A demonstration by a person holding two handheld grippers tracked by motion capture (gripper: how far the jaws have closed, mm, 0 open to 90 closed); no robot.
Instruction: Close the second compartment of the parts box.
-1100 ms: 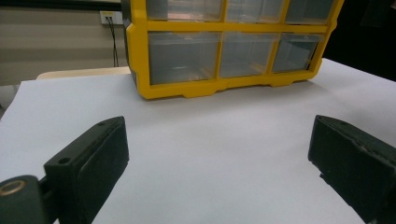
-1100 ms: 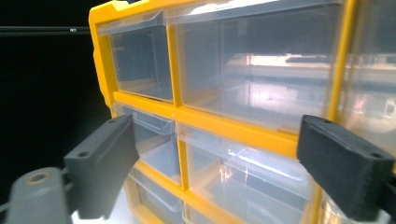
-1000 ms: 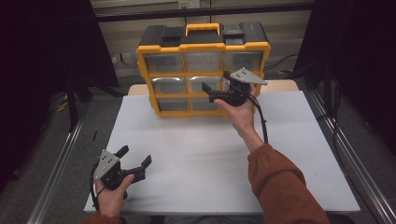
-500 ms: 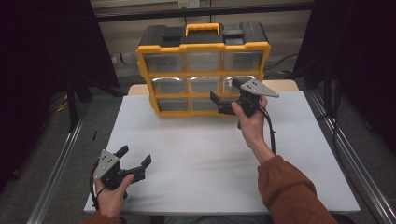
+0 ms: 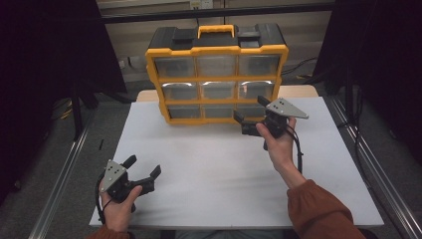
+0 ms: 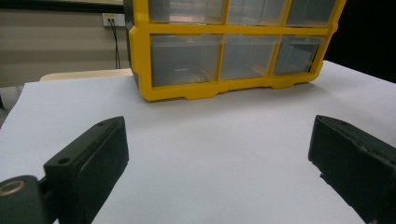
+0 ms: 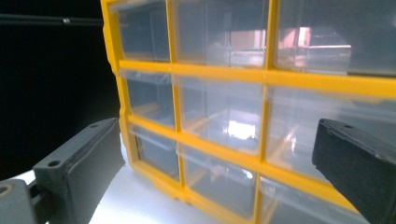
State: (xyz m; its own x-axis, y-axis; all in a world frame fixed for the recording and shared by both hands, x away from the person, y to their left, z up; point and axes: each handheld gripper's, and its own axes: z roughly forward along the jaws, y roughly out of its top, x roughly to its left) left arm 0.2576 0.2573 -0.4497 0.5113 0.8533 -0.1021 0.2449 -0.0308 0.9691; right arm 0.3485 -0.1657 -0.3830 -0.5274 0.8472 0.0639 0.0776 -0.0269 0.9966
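A yellow organizer case (image 5: 217,78) with a black top, a yellow handle and clear drawers stands upright at the back of the white table (image 5: 224,164). My right gripper (image 5: 249,120) is open and empty, held close in front of the case's lower right drawers. In the right gripper view the open gripper (image 7: 219,163) faces the yellow case frame (image 7: 219,74) with clear drawers just beyond the jaws. My left gripper (image 5: 143,167) is open and empty near the table's front left. From the left gripper view, the open gripper (image 6: 219,158) looks over bare table at the case (image 6: 187,60).
Metal rails run along both sides of the table, one on the left (image 5: 64,169) and one on the right (image 5: 368,174). A wooden surface edge (image 5: 303,91) shows behind the table. Dark curtains flank the scene. An orange sleeve (image 5: 323,211) covers the right forearm.
My right gripper has come down and slightly right along the case front, from the middle drawers to the bottom row. The left gripper has stayed put.
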